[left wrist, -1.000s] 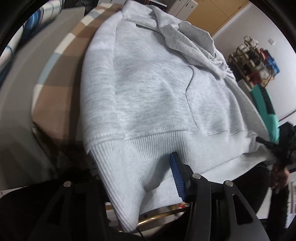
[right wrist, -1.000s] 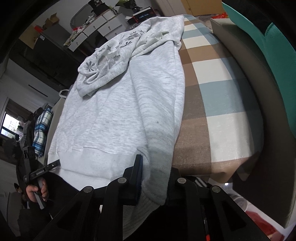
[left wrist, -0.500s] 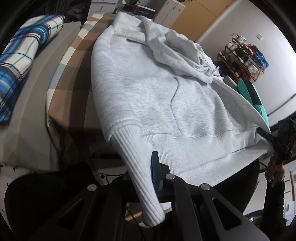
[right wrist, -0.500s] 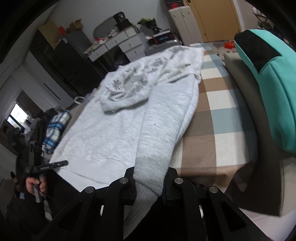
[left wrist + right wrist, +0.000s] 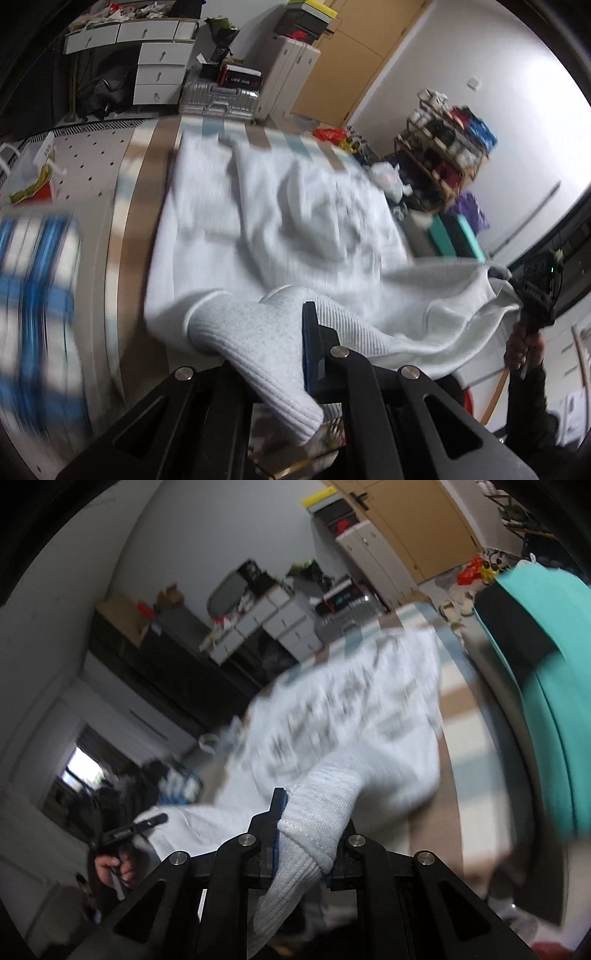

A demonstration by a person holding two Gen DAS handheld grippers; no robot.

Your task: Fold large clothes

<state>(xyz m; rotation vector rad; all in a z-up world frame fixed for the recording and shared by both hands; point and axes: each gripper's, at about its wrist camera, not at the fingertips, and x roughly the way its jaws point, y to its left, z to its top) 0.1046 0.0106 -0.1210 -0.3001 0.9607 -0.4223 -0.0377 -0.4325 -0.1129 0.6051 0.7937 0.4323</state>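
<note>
we pinched the gray hoodie's (image 5: 280, 229) ribbed hem with both grippers, left (image 5: 284, 354) and right (image 5: 306, 845), fingers shut tight on it, to fold it over the bed (image 5: 136, 206).

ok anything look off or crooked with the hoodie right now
Nothing damaged. The grey hoodie lies rumpled on the checked bed, its hood bunched over the body. Both tools, left and right, are shut on its ribbed hem.

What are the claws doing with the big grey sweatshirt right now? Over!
Left claw shut on ribbed hem. Right claw shut on the other hem corner. Grey sweatshirt lies on the checked bed, near edge raised. Nothing in the way.
</note>
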